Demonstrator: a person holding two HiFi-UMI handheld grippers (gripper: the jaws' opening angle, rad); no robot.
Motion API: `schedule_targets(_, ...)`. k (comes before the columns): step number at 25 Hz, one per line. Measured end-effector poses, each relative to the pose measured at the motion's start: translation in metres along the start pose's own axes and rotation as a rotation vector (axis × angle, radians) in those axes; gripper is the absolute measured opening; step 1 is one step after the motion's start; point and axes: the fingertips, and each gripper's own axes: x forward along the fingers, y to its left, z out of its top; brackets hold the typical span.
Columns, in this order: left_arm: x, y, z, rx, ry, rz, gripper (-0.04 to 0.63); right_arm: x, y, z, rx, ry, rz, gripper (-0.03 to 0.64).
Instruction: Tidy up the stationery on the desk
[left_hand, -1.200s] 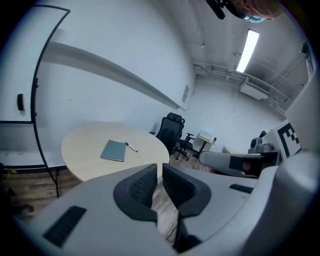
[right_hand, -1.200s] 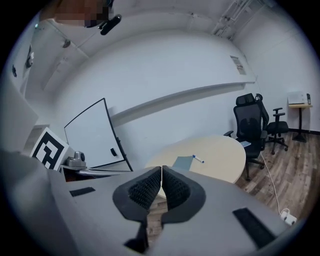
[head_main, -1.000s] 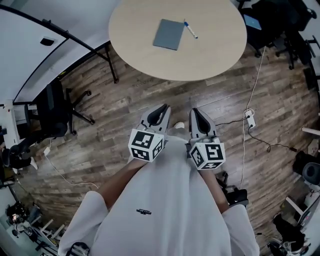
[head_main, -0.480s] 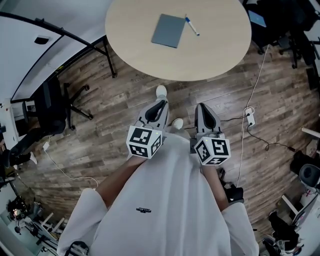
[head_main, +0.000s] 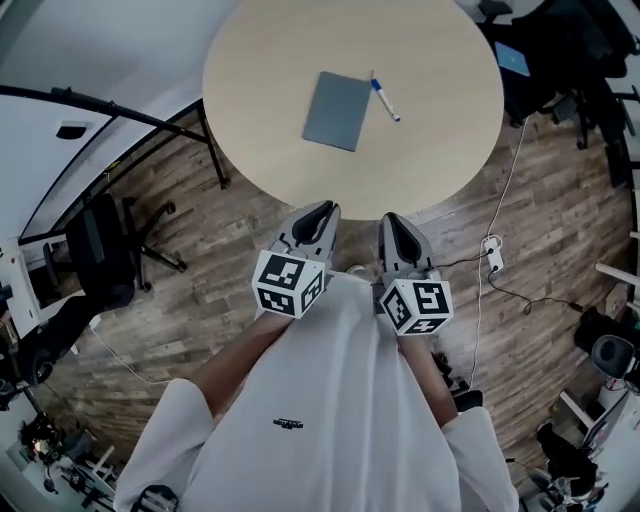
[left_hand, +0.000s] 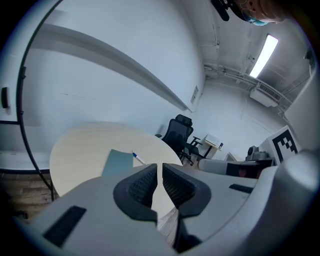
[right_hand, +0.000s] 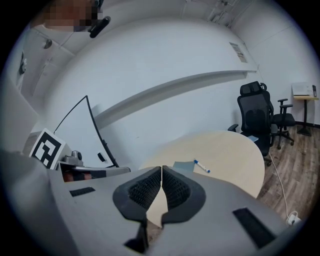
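Left gripper (head_main: 325, 208), right gripper (head_main: 389, 219) nearer round table (head_main: 440, 120)

1 round table (head_main: 440, 140); on it 1 grey notebook (head_main: 337, 110) & 1 blue-capped pen (head_main: 385, 100) (at notebook's 3 o'clock). 2 grippers: left gripper (head_main: 322, 209), right gripper (head_main: 391, 220). 1 white power strip (head_main: 491, 257), floor, table's 5 o'clock.

Round, pale wood surface (head_main: 430, 150), two items on it.
Grey-blue notebook (head_main: 337, 97) lies flat near the middle; blue-capped white pen (head_main: 385, 100) lies just beside its right edge, contact unclear.
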Motion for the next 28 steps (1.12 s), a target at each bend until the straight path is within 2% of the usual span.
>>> schedule_targets(6,0.047,0.049,0.037,-0.013,0.026,-0.019,0.046,0.069,-0.005,0.037,0.025,-0.001,-0.032,0.035)
schedule_targets(10,0.069,0.052,0.044,-0.038,0.047,-0.006,0.046,0.092,-0.023,0.048,0.015,0.048,-0.012,0.035)
schedule_targets(18,0.109,0.072,0.051,-0.073,0.076,0.072,0.046,0.131,-0.046,0.052,0.007,0.131,0.067,0.035)
schedule_targets(21,0.125,0.076,0.051,-0.051,0.091,0.096,0.046,0.145,-0.056,0.059,0.002,0.134,0.089,0.035)
schedule_targets(28,0.151,0.086,0.046,-0.078,0.105,0.168,0.046,0.174,-0.076,0.049,-0.018,0.215,0.137,0.035)
